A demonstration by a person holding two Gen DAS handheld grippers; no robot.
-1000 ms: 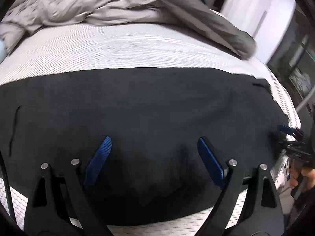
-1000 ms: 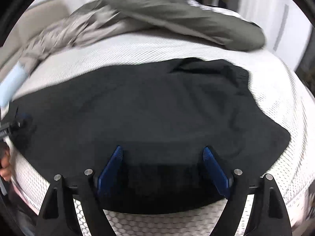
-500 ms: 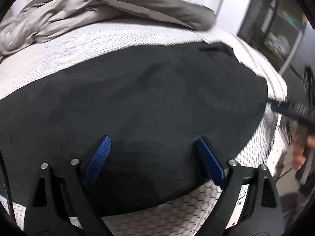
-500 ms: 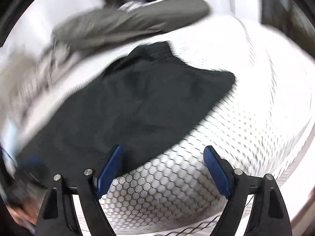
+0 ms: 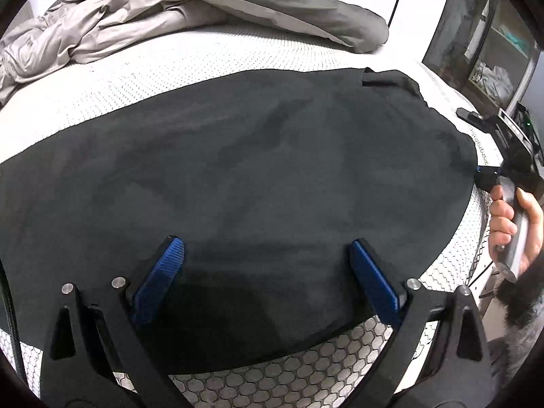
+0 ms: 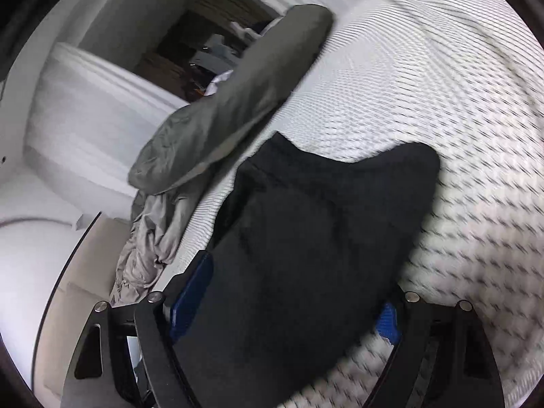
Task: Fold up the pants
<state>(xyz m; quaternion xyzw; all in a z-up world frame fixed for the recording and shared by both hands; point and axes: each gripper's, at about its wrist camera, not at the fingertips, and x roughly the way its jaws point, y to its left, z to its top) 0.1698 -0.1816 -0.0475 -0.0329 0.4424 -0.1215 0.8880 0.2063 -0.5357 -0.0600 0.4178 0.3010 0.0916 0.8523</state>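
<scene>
White honeycomb mattress (image 5: 142, 78), one pair of black pants (image 5: 258, 156) spread flat.
From the left wrist view we see the left gripper (image 5: 265, 272), jaws just widened and apart above the pants, clamping nothing; one grey duvet (image 5: 204, 10) lies bunched behind, a glass cabinet (image 5: 486, 40) right, where a hand (image 5: 513, 217) holds the right gripper (image 5: 489, 176). From the right wrist view we see the right gripper (image 6: 292, 306) rolled sideways, jaws apart astride the pants (image 6: 323, 238) edge on the mattress (image 6: 442, 85); one duvet (image 6: 231, 102) and white walls behind.
</scene>
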